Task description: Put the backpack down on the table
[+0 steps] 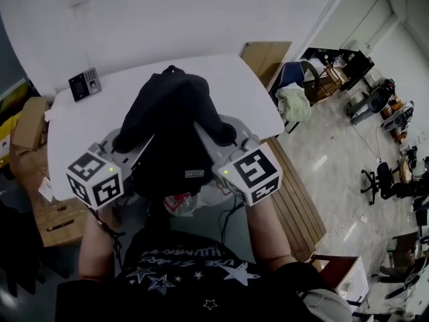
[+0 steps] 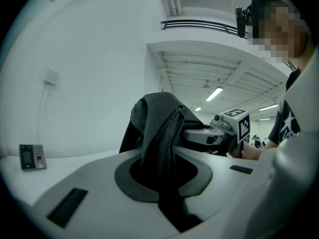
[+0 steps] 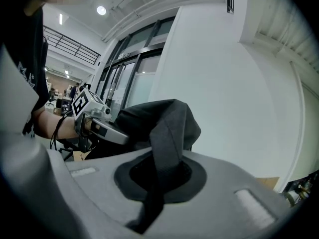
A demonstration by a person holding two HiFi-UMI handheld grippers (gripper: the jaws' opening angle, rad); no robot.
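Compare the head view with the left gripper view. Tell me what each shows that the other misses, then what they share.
Head view only: the full outline of the white table, cardboard boxes beside it, and an office chair out on the floor.
Left gripper view only: the left gripper shut on a strap of the backpack, plus ceiling lights.
Both: the backpack, the right gripper holding onto it, and the keypad device at the table's far edge.
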